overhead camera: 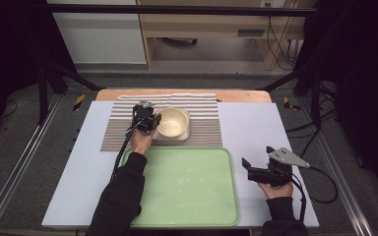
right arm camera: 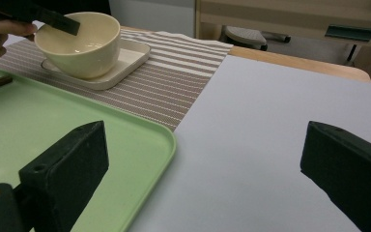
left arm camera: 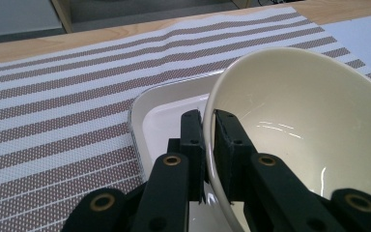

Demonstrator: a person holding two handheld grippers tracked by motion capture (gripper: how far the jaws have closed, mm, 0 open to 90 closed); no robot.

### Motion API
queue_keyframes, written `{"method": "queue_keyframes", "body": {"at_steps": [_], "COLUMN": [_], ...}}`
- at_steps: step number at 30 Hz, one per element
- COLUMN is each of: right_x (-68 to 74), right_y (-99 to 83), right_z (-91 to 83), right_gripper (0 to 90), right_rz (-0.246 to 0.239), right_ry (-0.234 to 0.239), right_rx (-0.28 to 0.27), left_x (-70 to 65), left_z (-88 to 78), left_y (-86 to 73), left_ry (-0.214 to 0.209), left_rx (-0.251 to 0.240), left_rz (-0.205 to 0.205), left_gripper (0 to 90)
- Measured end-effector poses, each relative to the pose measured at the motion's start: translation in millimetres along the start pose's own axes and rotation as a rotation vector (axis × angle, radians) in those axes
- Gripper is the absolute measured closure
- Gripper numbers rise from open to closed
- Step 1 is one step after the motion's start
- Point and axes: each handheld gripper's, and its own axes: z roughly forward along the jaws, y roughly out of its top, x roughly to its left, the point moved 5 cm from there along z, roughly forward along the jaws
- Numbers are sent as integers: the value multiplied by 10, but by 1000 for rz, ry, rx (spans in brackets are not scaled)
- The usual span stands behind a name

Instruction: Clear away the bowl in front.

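1. Pale grey table top (overhead camera: 256, 132) on a wooden table; dark floor and black frame rails around it, light wooden furniture at the far end.
2. Brown-and-white striped mat (overhead camera: 204, 120) lies across the far middle of the table. Green tray (overhead camera: 187, 189) sits on the near side, its far edge just beside the mat's near edge.
3. White square plate (right arm camera: 125, 60) rests on the mat. Cream bowl (overhead camera: 172, 122) stands on the plate, tilted, its near-left side lifted toward the left gripper.
4. Left gripper (left arm camera: 208, 140): jaws nearly together, clamped on the bowl's rim, one jaw inside the wall and one outside. The right gripper view confirms it, with a black jaw lying over the rim at the bowl's left side.
5. Left hand (overhead camera: 140, 140) reaches across the tray's far-left corner; dark sleeve runs back over the tray's left edge.
6. Right gripper (overhead camera: 258, 167): jaws spread wide, nothing between them. It sits over bare table just right of the tray, well apart from the bowl, pointing toward the tray.
7. Right hand (overhead camera: 275, 189) grips it from the near side; cable trails off to the right.
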Motion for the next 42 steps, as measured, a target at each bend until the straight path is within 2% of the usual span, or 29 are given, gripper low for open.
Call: {"method": "queue_keyframes", "body": {"at_steps": [6,11,15,20,25,32,42], "right_x": [0,-2,3,1,2,13,13], "right_y": [1,1,0,2,6,10,12], "right_z": [-1,-2,0,-7,-12,-18,-21], "right_gripper": [34,34,34,33,33,33,33], "right_rz": [0,2,-1,0,-1,-1,-8], "right_ry": [0,0,-1,-4,-4,-5,-9], "right_rx": [-1,0,1,0,-3,-3,-4], "left_x": [-13,30,48,39,-9,-109,-277], "left_z": [-46,-123,-220,-386,-590,-866,-1203], "left_y": [15,38,83,144,186,188,54], "left_ry": [13,1,7,-6,-33,-74,-141], "left_rx": [-22,-51,-69,-98,-127,-156,-183], "left_rz": [16,-9,0,10,25,67,115], "left_gripper": [820,820,819,819,819,818,818]}}
